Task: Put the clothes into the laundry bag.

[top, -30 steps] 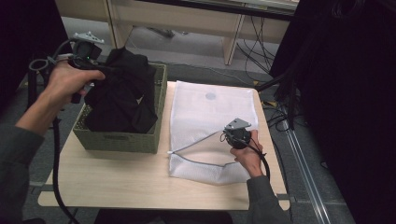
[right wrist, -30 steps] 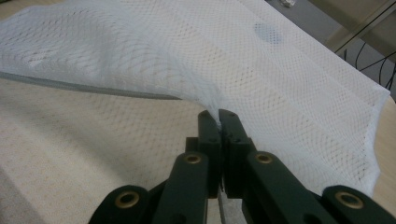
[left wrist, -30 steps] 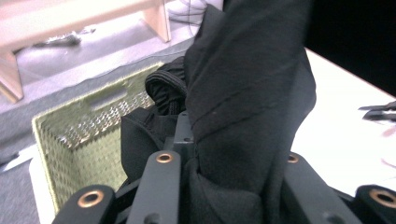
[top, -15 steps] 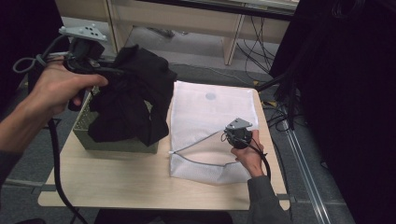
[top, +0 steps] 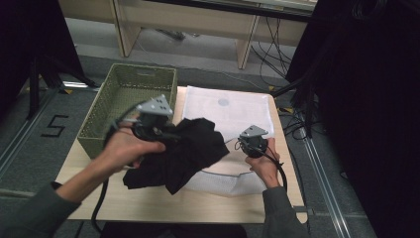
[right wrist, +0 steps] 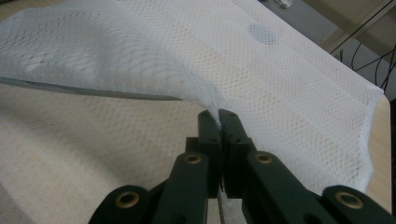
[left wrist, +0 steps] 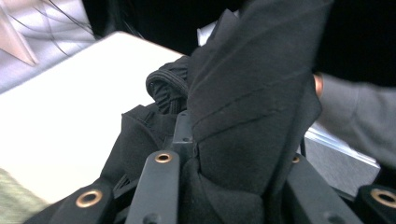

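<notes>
Black garment (top: 183, 153) now out of basket (top: 130, 106), over mesh bag (top: 233, 111).

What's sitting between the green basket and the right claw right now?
In the high view, the black garment, clamped in the left claw, hangs between the green basket and the right claw, over the white mesh bag.

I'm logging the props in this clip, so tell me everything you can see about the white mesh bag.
The white mesh bag is a flat, rectangular pouch of fine see-through netting with a small grey round mark near its far end and a grey edging along its mouth. It lies on the right half of the wooden table, beside the green basket. The right hand-held gripper is shut on its upper layer, lifting the mouth open. The black garment, held by the left hand-held gripper, overlaps its near left part.
</notes>
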`<state>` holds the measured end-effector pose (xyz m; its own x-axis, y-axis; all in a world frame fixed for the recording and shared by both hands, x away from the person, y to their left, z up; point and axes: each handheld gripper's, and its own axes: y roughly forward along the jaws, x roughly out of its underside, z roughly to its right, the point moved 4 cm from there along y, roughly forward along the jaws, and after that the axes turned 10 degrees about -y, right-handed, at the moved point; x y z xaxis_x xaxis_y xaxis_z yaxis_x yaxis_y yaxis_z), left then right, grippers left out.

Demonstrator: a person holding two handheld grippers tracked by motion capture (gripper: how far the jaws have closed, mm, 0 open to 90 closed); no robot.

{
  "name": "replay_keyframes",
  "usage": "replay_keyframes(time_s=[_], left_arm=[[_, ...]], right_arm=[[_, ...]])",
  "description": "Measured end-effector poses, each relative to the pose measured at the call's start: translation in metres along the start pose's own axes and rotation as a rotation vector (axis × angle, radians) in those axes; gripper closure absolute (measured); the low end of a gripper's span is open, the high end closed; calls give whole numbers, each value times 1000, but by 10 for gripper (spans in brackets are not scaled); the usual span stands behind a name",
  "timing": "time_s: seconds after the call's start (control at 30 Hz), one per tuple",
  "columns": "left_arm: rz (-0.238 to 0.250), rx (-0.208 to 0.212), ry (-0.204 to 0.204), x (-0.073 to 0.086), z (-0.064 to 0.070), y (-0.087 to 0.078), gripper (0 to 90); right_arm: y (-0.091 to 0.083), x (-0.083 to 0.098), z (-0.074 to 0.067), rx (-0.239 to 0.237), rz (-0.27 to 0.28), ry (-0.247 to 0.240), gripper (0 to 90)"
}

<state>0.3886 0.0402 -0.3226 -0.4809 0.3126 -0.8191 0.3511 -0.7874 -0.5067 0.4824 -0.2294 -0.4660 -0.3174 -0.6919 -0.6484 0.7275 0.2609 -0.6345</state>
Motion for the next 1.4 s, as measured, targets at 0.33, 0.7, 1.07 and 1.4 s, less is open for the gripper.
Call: replay_keyframes(time_s=[0.33,0.7,1.07,1.4], left_arm=[[-140,-35,-41,70,-20,106,706],[-257,-62,-14,87,-35,162,398],[-82,-142,4,41,-45,56,205],[-27,-319,-65,51,-100,-15,168]], right_arm=[[1,-1,-1,1,3,-11,892],[3,0,-3,-28,-5,-34,890],[1,-2,-4,-18,-4,-9,885],[1,-1,-4,-20,-8,-7,882]])
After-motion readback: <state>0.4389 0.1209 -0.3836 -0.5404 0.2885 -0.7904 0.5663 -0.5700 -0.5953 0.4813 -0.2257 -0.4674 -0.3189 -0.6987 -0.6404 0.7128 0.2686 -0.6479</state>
